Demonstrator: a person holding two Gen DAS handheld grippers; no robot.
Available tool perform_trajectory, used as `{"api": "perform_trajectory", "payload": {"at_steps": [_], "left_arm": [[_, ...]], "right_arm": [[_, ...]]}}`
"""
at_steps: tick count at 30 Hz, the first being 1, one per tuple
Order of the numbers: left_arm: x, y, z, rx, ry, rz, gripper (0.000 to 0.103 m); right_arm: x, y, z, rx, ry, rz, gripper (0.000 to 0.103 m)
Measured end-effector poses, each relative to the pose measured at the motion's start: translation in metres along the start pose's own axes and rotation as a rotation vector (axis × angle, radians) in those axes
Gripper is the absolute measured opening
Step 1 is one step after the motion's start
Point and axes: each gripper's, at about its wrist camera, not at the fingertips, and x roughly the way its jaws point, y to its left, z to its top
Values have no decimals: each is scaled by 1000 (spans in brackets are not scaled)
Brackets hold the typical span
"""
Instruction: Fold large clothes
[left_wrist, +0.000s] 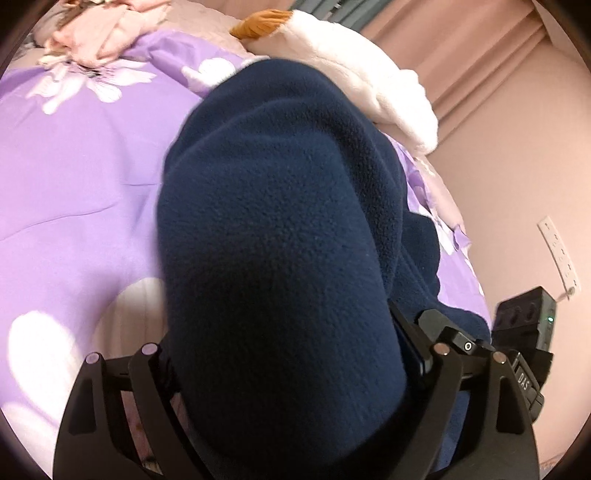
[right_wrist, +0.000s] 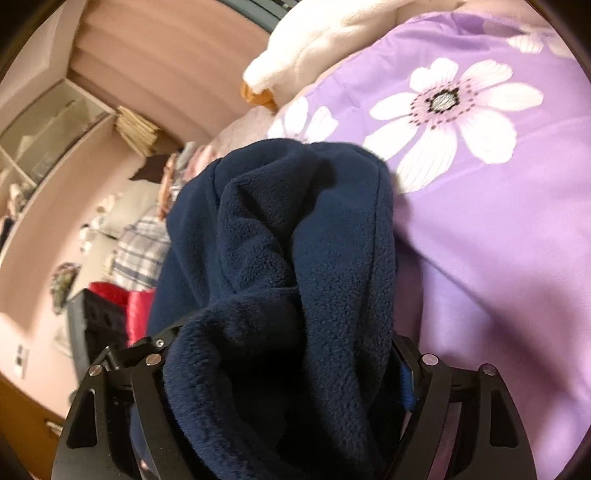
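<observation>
Both grippers are clenched on the blue fleece (left_wrist: 273, 229), which bunches thick between each pair of fingers. The left gripper (left_wrist: 295, 369) and the right gripper (right_wrist: 288, 369) hold it up over the purple bed (left_wrist: 74, 192). The bed lies ahead of both, so the fleece probably goes forward and down.

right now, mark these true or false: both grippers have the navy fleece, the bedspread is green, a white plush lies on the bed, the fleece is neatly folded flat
1. Both the left gripper and the right gripper hold the navy fleece: true.
2. The bedspread is green: false, it is purple with white flowers.
3. A white plush lies on the bed: true.
4. The fleece is folded flat: false, it hangs bunched and rumpled between the fingers.
</observation>
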Motion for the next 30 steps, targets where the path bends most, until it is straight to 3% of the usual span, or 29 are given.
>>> {"api": "perform_trajectory", "payload": {"at_steps": [4,8,13,15,18,23,30], "left_arm": [[-38,-9,0,17,-56,143,86],[-110,-43,-19,176,-275,355,88],[-181,-82,-49,223,-422,391,91],[-205,-102,-64,240,-457,403,102],[-205,-106,-67,261,-479,412,103],[-214,-111,-78,259,-460,385,103],[-226,-127,-94,289,-496,355,103]], "right_arm": [[-44,23,2,-91,-72,-121,82],[-112,48,-1,-180,-195,-201,82],[-178,80,-19,-282,-272,-247,82],[-194,88,-24,-305,-287,-277,83],[-202,94,-27,-299,-299,-336,94],[-216,102,-44,-341,-340,-374,99],[-228,109,-56,-373,-307,-398,100]]}}
